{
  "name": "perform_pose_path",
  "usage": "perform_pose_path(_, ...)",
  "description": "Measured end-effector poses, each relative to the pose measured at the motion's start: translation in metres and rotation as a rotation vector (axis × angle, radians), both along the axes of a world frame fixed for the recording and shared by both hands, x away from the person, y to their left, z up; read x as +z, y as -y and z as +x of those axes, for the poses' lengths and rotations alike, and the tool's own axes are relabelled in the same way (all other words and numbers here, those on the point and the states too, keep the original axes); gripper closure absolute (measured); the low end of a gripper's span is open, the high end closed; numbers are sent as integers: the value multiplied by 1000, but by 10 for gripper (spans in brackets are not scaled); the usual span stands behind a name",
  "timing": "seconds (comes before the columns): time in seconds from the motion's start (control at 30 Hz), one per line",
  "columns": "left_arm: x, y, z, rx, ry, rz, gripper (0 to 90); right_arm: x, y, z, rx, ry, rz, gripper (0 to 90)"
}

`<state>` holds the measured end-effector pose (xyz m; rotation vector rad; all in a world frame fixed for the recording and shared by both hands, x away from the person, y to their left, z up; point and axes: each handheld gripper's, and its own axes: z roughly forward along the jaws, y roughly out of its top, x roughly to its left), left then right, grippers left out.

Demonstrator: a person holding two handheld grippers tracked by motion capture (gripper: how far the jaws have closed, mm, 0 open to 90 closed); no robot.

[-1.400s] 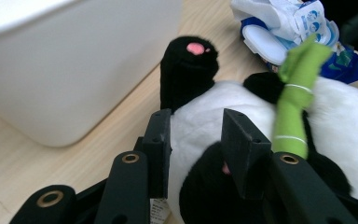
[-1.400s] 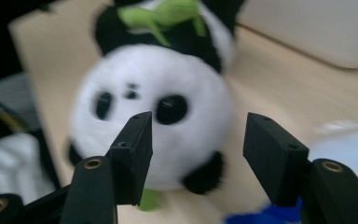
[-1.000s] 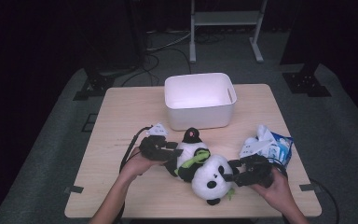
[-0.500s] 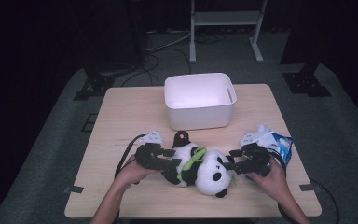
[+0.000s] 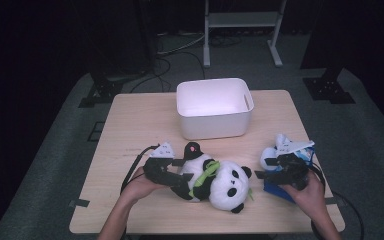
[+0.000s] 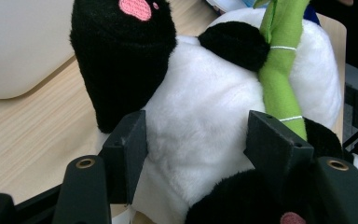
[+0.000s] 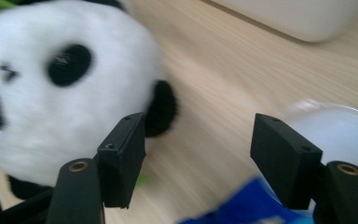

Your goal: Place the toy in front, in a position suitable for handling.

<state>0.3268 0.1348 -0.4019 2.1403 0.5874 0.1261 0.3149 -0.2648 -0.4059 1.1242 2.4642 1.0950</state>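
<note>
Light wooden rectangular table (image 5: 130, 125), grey carpeted floor (image 5: 45, 165), dark unlit room behind, white metal shelf frame (image 5: 242, 22) at back, black cables (image 5: 172, 47) on floor, black stand bases (image 5: 97, 95) by table's far corners

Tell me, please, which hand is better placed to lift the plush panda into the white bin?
Left, probably: the left gripper has the plush panda between its just-opening jaws. The right gripper stands open beside the blue bag, apart from the panda's head.
</note>
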Motion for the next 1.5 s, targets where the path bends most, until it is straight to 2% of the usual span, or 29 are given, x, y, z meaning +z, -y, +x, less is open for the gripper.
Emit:
perform_pose_path(0.03, 0, 0, 0, -1, -2, -1, 379, 0, 0, 0, 0, 0, 0, 338)
perform_pose_path(0.07, 0, -1, 0, -4, -3, -3, 378, 2, 11, 2, -43, 8, -7, 338)
perform_pose_path(0.13, 0, -1, 0, -5, -4, -3, 376, 4, 21, 4, -76, 18, 6, 339)
perform_pose_path(0.3, -1, -1, 1, -10, -9, -3, 373, 10, 46, 10, -185, 32, -4, 337)
perform_pose_path(0.37, -1, -1, 1, -11, -9, -4, 372, 10, 51, 12, -203, 32, -5, 337)
perform_pose_path(0.4, -1, -2, 1, -12, -8, -4, 370, 10, 58, 15, -233, 29, -25, 337)
perform_pose_path(0.43, -1, -2, 1, -12, -9, -4, 370, 10, 58, 15, -233, 29, -25, 337)
perform_pose_path(0.47, -1, -2, 1, -13, -11, -3, 365, 9, 62, 18, -250, 25, -49, 337)
perform_pose_path(0.6, -2, -2, 2, -14, -13, -5, 361, 8, 65, 21, -255, 15, -44, 335)
perform_pose_path(0.67, -2, -2, 2, -12, -18, -11, 356, 5, 59, 26, -234, 6, -90, 333)
perform_pose_path(0.7, -2, -2, 2, -12, -18, -11, 355, 5, 59, 26, -234, 6, -90, 333)
perform_pose_path(0.73, -3, -3, 2, -14, -21, -12, 354, 4, 52, 32, -223, 3, -129, 333)
perform_pose_path(0.8, -3, -3, 3, -15, -23, -12, 351, 2, 46, 39, -223, -4, -177, 345)
perform_pose_path(0.83, -3, -3, 3, -15, -23, -12, 350, 2, 46, 39, -223, -4, -177, 345)
perform_pose_path(0.87, -3, -3, 3, -17, -24, -12, 348, -2, 40, 47, -232, -30, -255, 408)
perform_pose_path(0.9, -3, -3, 3, -17, -24, -12, 344, -2, 40, 47, -232, -30, -255, 408)
perform_pose_path(0.93, -4, -4, 2, -15, -28, -17, 339, -7, 34, 53, -231, -46, -322, 569)
perform_pose_path(1.0, -4, -4, 3, -17, -32, -18, 330, -9, 29, 55, -225, -61, -371, 694)
perform_pose_path(1.03, -4, -5, 3, -18, -34, -17, 330, -9, 29, 55, -225, -61, -371, 694)
perform_pose_path(1.07, -5, -5, 3, -14, -40, -23, 320, -4, 27, 56, -229, -80, -370, 787)
perform_pose_path(1.13, -5, -5, 3, -14, -41, -22, 315, 2, 27, 56, -222, -93, -375, 844)
perform_pose_path(1.27, -5, -5, 3, -16, -39, -15, 307, 20, 25, 52, -212, -80, -356, 852)
perform_pose_path(1.3, -5, -5, 3, -17, -38, -11, 307, 20, 25, 52, -212, -80, -356, 852)
perform_pose_path(1.37, -5, -5, 3, -17, -39, -12, 306, 34, 24, 49, -200, -69, -334, 851)
perform_pose_path(1.4, -5, -5, 3, -17, -38, -10, 302, 47, 21, 46, -180, -58, -311, 851)
perform_pose_path(1.43, -5, -5, 3, -17, -38, -10, 301, 47, 21, 46, -180, -58, -311, 851)
perform_pose_path(1.47, -5, -5, 3, -14, -40, -12, 300, 59, 14, 43, -152, -54, -276, 845)
perform_pose_path(1.5, -5, -5, 3, -14, -40, -12, 300, 59, 14, 43, -152, -54, -276, 845)
